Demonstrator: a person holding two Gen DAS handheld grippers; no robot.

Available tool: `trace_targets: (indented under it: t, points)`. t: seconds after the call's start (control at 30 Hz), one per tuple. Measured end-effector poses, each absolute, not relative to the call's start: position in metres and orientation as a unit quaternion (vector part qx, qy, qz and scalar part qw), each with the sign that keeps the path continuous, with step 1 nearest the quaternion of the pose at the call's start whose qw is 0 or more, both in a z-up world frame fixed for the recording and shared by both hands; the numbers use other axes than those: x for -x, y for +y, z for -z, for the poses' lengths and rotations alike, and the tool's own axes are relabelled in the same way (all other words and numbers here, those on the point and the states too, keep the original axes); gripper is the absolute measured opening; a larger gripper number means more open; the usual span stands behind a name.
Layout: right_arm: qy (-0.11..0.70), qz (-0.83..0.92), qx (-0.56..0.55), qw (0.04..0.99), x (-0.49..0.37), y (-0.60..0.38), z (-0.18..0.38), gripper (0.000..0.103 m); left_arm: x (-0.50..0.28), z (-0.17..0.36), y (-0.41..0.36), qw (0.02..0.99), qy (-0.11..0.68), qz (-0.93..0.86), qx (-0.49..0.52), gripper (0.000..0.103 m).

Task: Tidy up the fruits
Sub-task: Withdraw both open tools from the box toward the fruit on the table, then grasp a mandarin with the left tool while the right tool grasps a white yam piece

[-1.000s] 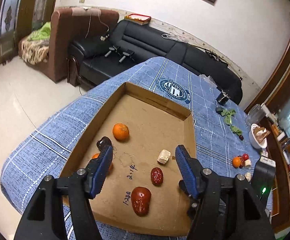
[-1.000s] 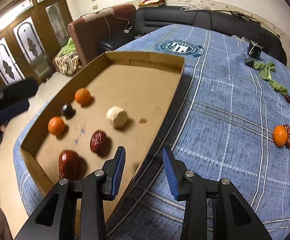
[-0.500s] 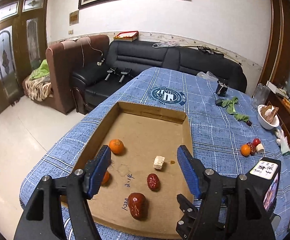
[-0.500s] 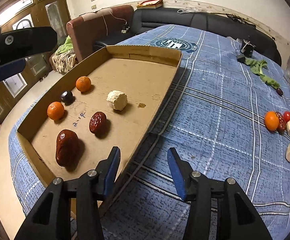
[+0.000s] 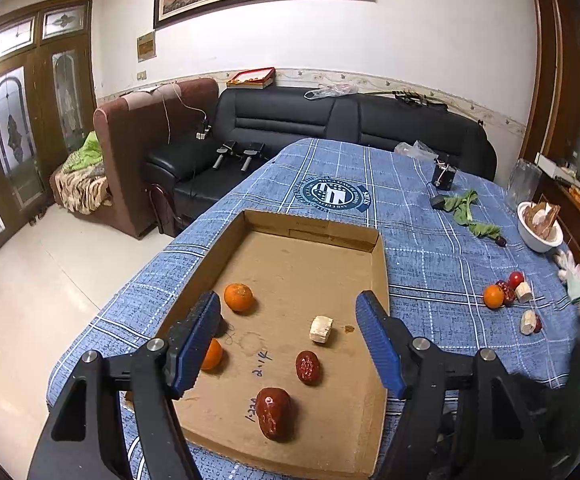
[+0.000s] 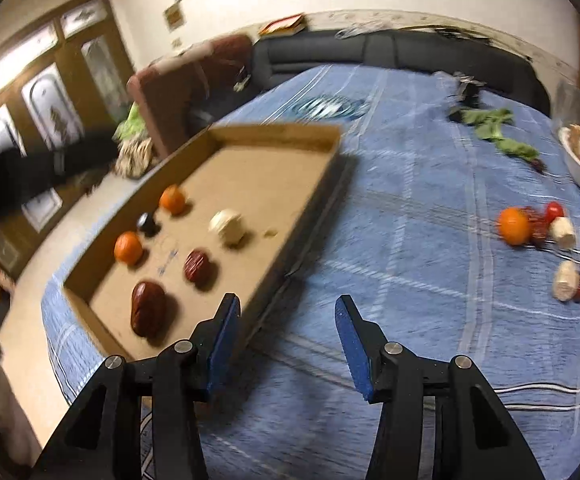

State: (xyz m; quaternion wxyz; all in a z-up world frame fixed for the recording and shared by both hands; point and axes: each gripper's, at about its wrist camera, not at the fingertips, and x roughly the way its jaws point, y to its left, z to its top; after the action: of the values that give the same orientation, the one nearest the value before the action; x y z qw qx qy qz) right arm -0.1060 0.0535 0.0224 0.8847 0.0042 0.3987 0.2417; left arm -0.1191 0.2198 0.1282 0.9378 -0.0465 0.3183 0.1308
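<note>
A shallow cardboard tray (image 5: 377, 276) (image 6: 309, 184) on the blue tablecloth holds two oranges (image 5: 238, 297) (image 6: 128, 247), a big red date (image 5: 274, 412), a smaller date (image 5: 308, 366), a pale chunk (image 5: 321, 330) and a dark round fruit (image 6: 148, 223). A loose group lies on the cloth at the right: an orange (image 5: 493, 296) (image 6: 513, 226), a red tomato (image 6: 554, 210) and pale pieces (image 6: 565, 276). My left gripper (image 5: 288, 340) is open and empty above the tray's near end. My right gripper (image 6: 286, 334) is open and empty over the cloth beside the tray.
A white bowl (image 5: 537, 232) stands at the table's right edge. Green leaves (image 5: 465, 210) and a small black device (image 5: 443, 176) lie at the back right. A black sofa (image 5: 329, 120) and a brown armchair (image 5: 130, 140) stand behind the table.
Both grippers have risen and pulled back, staying open. The right view has swung to the right toward the loose fruit and is blurred by motion.
</note>
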Motion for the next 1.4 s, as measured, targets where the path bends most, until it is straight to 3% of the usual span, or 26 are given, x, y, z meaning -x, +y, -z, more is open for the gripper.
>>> trace_targets:
  t: [0.6,0.87,1.4]
  points:
    - [0.389,-0.051,-0.082,0.916,0.094,-0.150,-0.027,0.054,0.101,-0.117,0.164,0.933,0.344,-0.103,-0.019,0.070]
    - [0.384,-0.002,-0.101,0.918,0.089,-0.209,-0.029,0.054,0.086,-0.107,0.140,0.929,0.367,-0.045,0.011,0.070]
    - [0.389,-0.137,-0.104,0.905,0.032,-0.166,-0.015,0.054,0.058,-0.068,0.099,0.907,0.420,0.025,0.021,0.070]
